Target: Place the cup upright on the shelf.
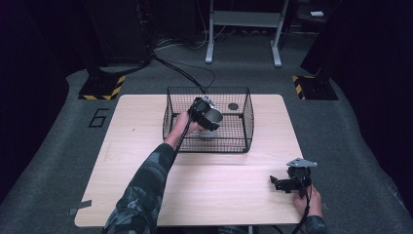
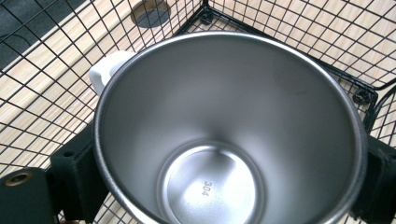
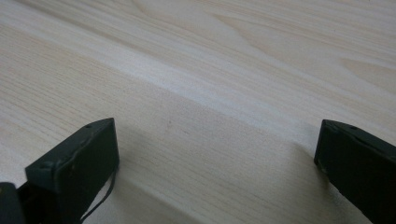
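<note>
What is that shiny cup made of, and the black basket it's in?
The cup looks like stainless steel with a brushed, satin finish: its inside gleams grey, and "304", a steel grade, is stamped in the bottom. Its white handle may be plastic or coated; hard to tell. The basket looks like thin metal wire with a black coating, judging by its fine open grid.

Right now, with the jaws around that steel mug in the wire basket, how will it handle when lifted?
The steel mug looks rigid and probably light, being empty. Its smooth rounded wall may slip between the left gripper jaws, so a firm squeeze seems wise. Set on its side, it would likely roll until its white handle stops it.
</note>
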Demonstrator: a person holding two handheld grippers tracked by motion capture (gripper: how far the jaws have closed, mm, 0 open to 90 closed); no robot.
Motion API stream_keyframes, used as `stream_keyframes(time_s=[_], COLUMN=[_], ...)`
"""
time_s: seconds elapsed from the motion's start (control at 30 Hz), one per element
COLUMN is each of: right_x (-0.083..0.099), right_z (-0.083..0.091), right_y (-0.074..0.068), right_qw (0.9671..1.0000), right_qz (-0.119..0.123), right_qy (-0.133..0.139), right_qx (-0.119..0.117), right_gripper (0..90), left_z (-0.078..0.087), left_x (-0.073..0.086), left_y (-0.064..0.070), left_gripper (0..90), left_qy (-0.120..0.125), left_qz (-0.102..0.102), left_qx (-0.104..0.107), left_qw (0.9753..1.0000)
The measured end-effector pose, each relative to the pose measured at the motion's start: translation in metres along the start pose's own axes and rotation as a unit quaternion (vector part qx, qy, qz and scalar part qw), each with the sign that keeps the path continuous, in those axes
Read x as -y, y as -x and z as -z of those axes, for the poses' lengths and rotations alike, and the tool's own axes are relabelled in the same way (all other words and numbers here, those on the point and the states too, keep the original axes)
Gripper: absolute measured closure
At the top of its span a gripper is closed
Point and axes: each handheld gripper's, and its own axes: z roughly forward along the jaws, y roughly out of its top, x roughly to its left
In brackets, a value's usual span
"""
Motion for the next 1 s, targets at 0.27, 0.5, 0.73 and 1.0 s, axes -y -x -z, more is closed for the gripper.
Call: stream_keyframes(time_s=[0.27, 0.5, 0.73, 1.0], right_x=[0.0, 0.0, 0.0, 0.0], right_z=[0.0, 0.0, 0.0, 0.0], right_y=[0.0, 0.0, 0.0, 0.0], right_qw=[1.0, 1.0, 1.0, 1.0], right_qz=[0.0, 0.0, 0.0, 0.0], right_qy=[-0.001, -0.002, -0.001, -0.002], right_qx=[0.0, 0.0, 0.0, -0.001], right_gripper=[0.0, 0.0, 0.0, 0.0], left_z=[0.003, 0.006, 0.009, 0.018], left_x=[0.002, 0.006, 0.011, 0.008], left_y=[-0.001, -0.001, -0.004, -0.002], left_gripper=[7.2, 7.0, 6.4, 1.7], left_qy=[-0.017, -0.025, -0.026, -0.016], left_qz=[-0.002, -0.003, 0.002, 0.002], left_qx=[0.001, 0.002, 0.004, 0.0], left_qw=[0.9999, 0.9997, 0.9997, 0.9999])
